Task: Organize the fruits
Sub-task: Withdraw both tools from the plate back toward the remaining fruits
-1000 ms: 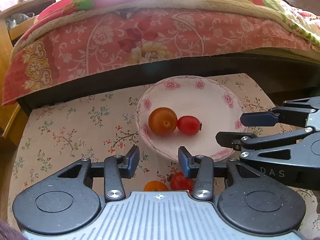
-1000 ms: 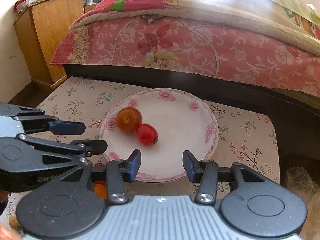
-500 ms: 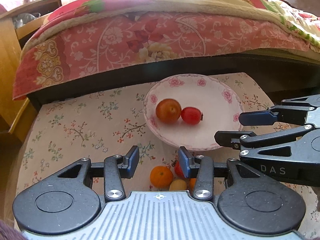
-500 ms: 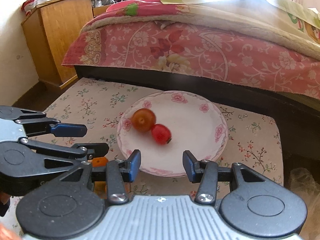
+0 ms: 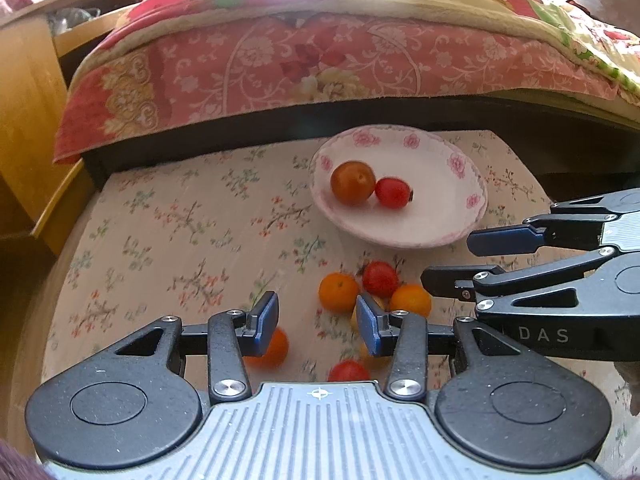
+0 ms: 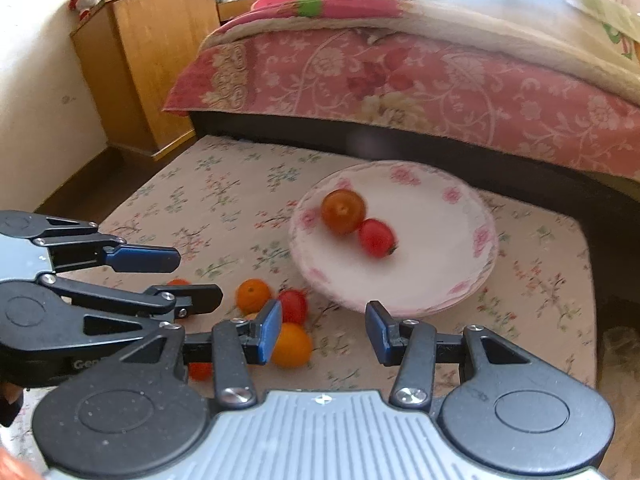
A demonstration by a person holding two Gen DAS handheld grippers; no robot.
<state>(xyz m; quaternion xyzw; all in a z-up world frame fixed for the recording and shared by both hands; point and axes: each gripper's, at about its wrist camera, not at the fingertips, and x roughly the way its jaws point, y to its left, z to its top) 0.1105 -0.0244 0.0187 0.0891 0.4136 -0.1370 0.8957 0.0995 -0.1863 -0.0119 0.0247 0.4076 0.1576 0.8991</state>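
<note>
A quilted floral bedspread (image 5: 280, 60) draped the bed behind a table's flower-print cloth (image 5: 168, 232). A scalloped white plate (image 5: 448, 216) held 2 glossy round tomatoes (image 5: 353, 182). Loose orange and red fruits (image 5: 339, 292), hidden 1 second earlier, lay near the plate. The left gripper (image 5: 317, 324) and right gripper (image 6: 323, 331) hovered, jaws parted, holding nothing.

red fruit (image 5: 349, 371) and yellow fruit (image 5: 370, 356) half hidden behind the left tool (image 5: 317, 324), bedspread (image 5: 280, 60) cut off above
</note>
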